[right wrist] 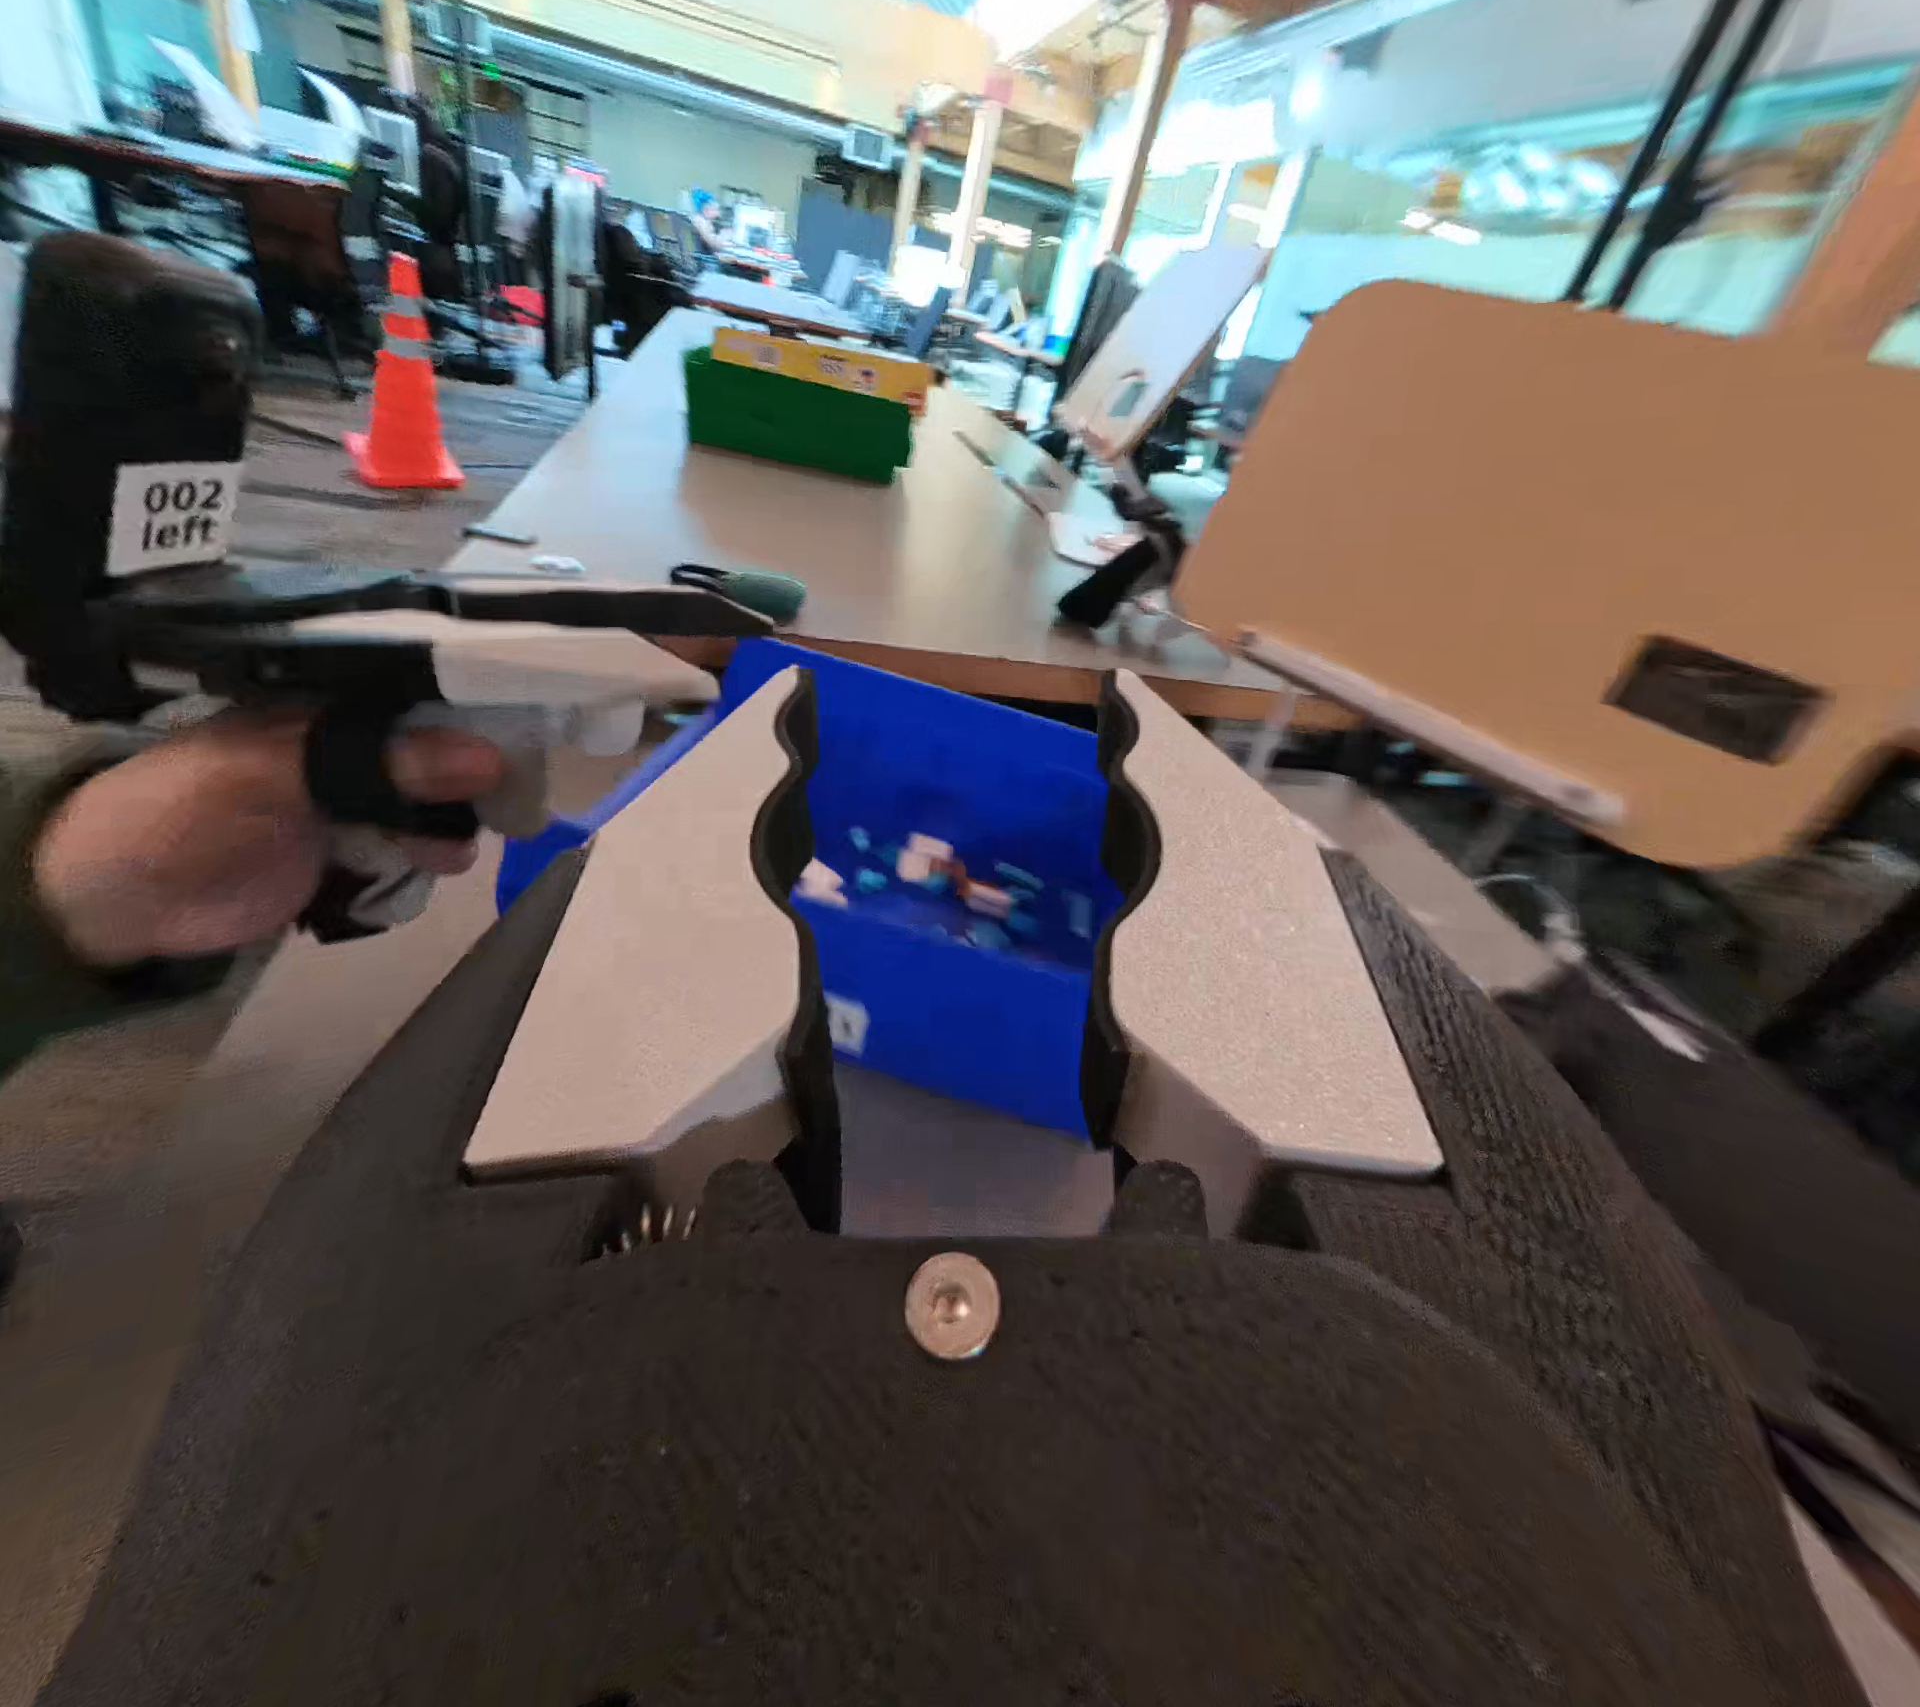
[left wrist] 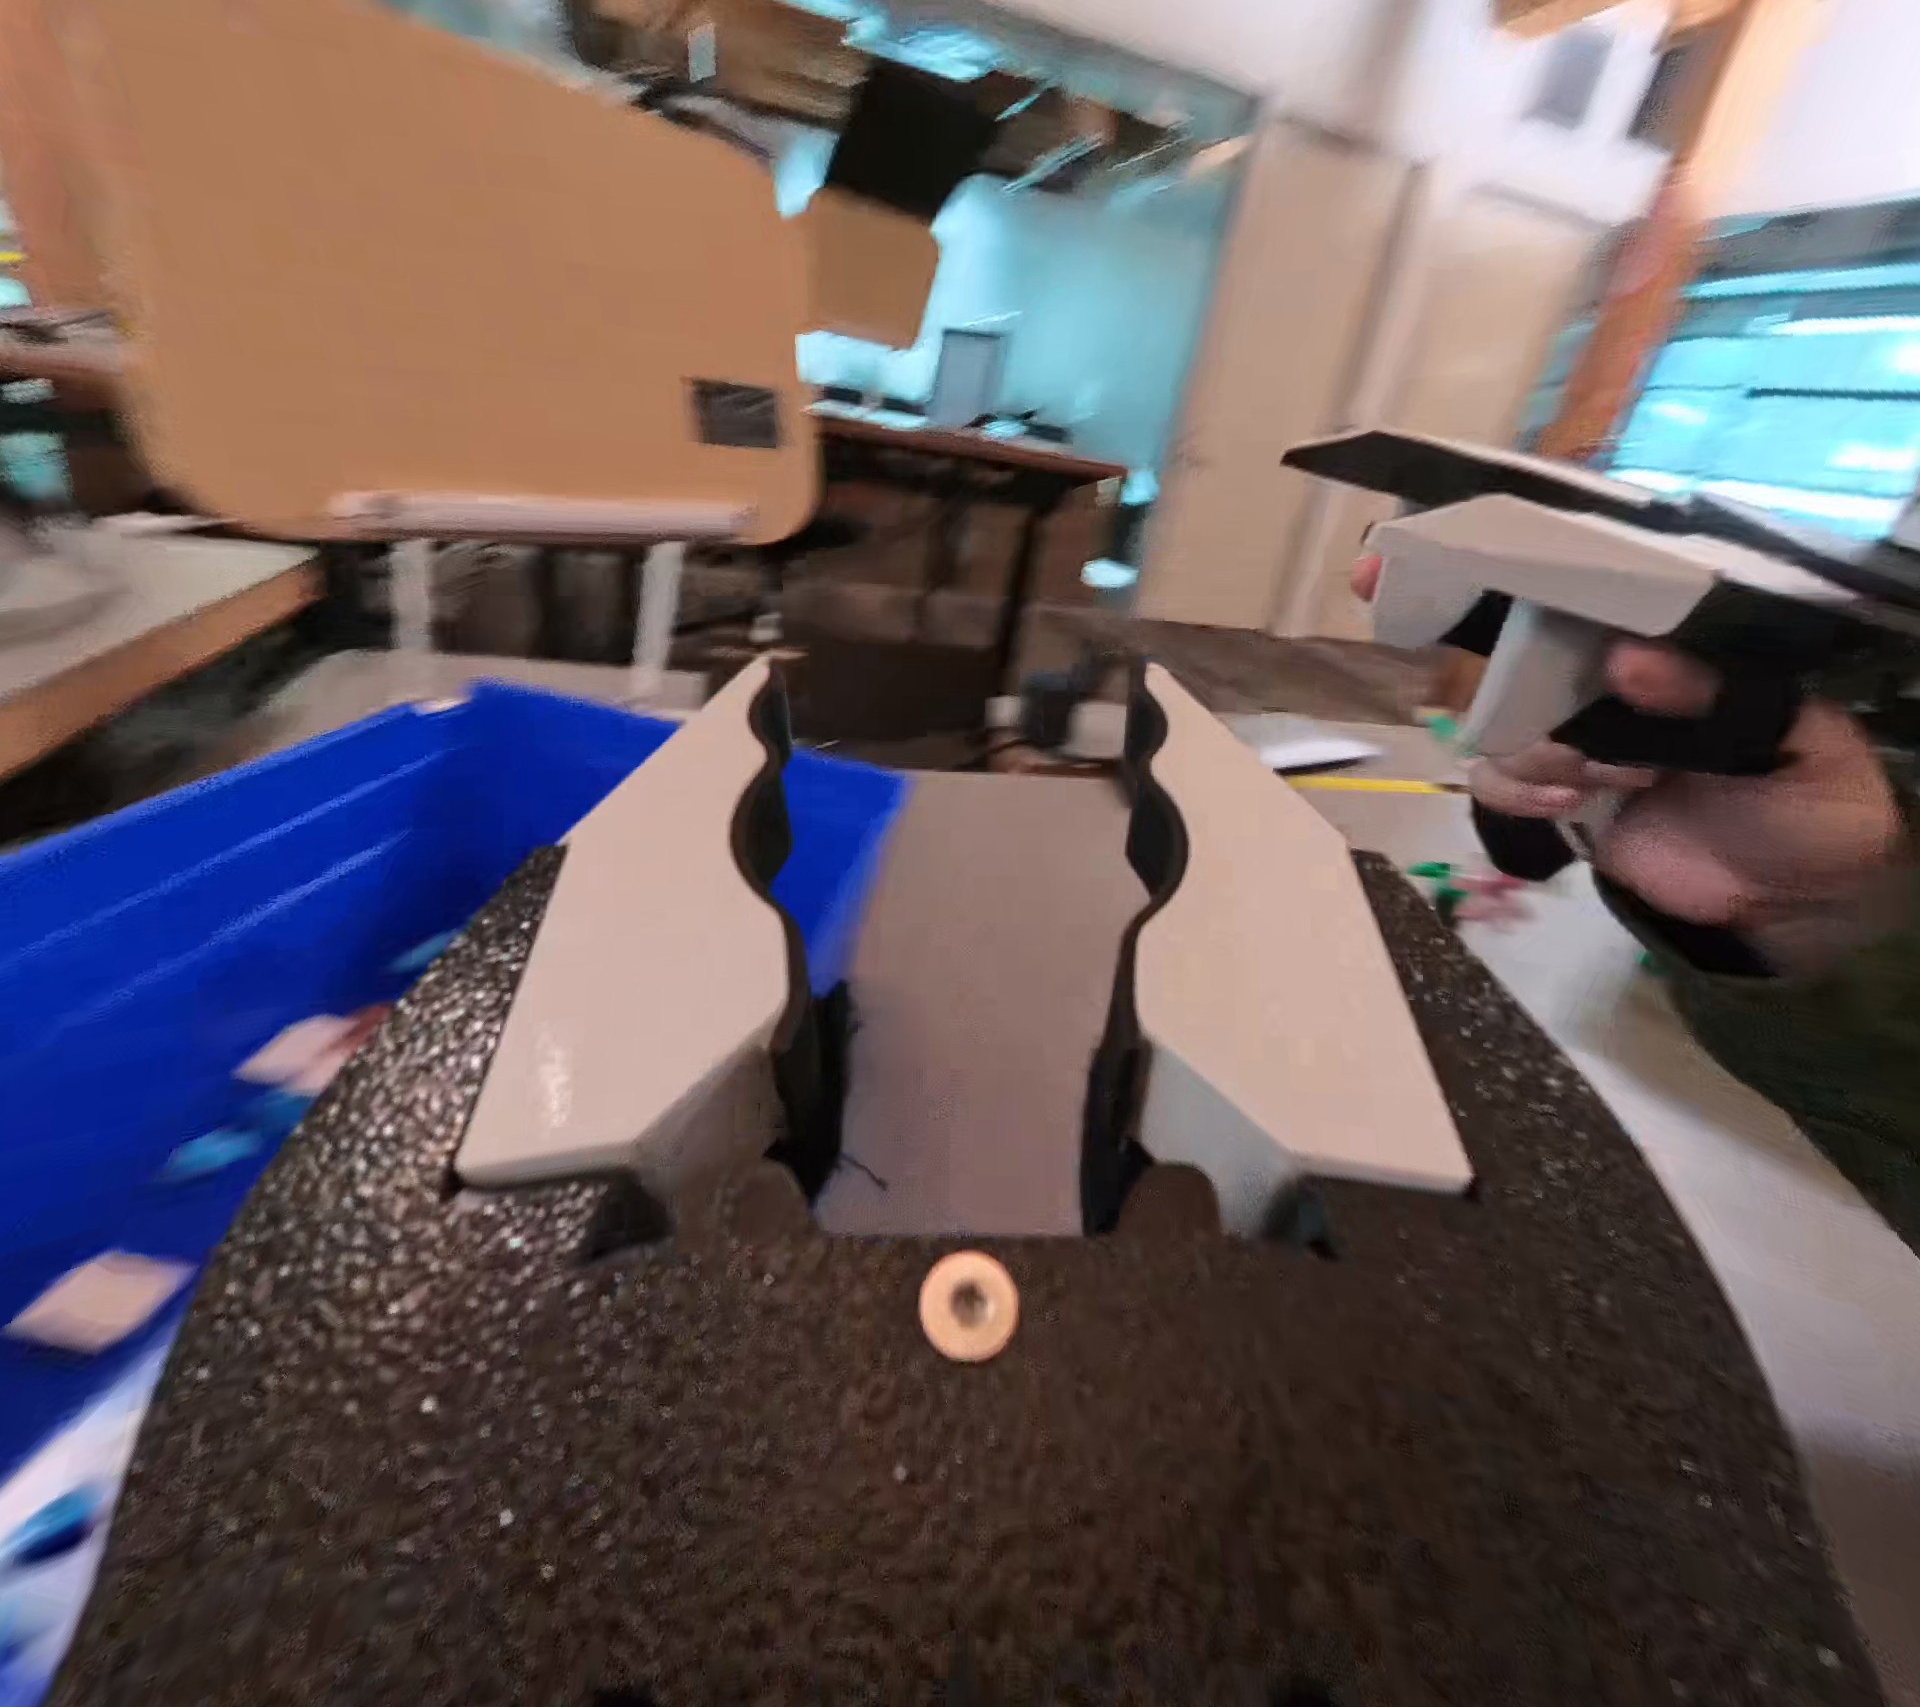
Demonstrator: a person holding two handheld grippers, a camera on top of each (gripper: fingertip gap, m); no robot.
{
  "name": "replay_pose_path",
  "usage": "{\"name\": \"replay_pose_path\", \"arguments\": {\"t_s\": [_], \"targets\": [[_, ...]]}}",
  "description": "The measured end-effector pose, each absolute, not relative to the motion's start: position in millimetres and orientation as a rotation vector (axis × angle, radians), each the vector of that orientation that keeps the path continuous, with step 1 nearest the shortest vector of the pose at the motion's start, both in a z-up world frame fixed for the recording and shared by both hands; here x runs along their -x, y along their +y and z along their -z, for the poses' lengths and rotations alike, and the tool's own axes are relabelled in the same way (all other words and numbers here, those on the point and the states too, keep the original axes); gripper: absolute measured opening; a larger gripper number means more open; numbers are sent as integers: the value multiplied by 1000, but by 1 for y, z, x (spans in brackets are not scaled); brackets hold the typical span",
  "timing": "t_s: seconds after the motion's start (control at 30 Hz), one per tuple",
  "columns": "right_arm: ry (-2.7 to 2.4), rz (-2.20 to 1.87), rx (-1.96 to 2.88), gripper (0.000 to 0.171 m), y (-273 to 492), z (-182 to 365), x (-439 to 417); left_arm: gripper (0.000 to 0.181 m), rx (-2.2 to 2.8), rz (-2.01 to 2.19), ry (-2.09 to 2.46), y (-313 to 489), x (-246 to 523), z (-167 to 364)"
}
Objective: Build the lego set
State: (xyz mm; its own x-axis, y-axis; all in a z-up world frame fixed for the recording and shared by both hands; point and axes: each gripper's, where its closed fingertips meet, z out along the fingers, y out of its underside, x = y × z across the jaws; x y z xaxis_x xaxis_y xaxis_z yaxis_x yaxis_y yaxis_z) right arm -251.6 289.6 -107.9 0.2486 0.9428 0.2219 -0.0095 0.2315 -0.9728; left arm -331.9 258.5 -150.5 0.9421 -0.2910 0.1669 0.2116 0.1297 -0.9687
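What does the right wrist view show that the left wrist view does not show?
Only the right wrist view: an orange traffic cone, a green bin on a long table, and the left tool, held in a hand over the blue bin.

Only the left wrist view: the right tool seen from the side, held in a hand, and small green pieces beneath it.

Both views: the blue bin with small pieces inside, the tan board on a stand, and each view's own open, empty tool.
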Motion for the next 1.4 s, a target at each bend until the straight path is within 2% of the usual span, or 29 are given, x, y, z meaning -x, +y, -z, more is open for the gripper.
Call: {"name": "replay_pose_path", "arguments": {"t_s": [0.07,0.17,0.27,0.4,0.5,0.6,0.7,0.73,0.8,0.93,1.1,1.3,1.4], "targets": [[-1038,-721,1120,53,289,111,180,66,1345,417,190,253,283,151],[-893,-544,1228,51,300,145,74,78,1329,449,313,257,218,169],[-764,-446,1314,50,304,196,-7,76,1274,793,340,258,153,180],[-735,-407,1369,48,296,253,-63,70,1224,668,316,294,121,206],[-754,-538,1291,36,279,246,-60,68,1224,655,362,315,99,217],[-855,-524,1312,36,283,261,-41,67,1162,610,364,330,98,209],[-947,-312,1230,34,287,266,-31,59,1165,550,363,353,102,214],[-961,-241,1182,31,286,266,-29,49,1172,561,375,361,101,217],[-977,-156,1129,30,283,263,-28,51,1213,575,389,379,99,226],[-904,-144,1098,29,288,251,-34,69,1185,398,422,402,104,224],[-917,-180,1095,29,301,252,-19,73,1232,309,427,423,109,232],[-934,-245,1116,24,304,257,-11,69,1248,408,471,411,94,235],[-894,-241,1135,22,309,256,-18,59,1293,396,506,408,88,242]]}}
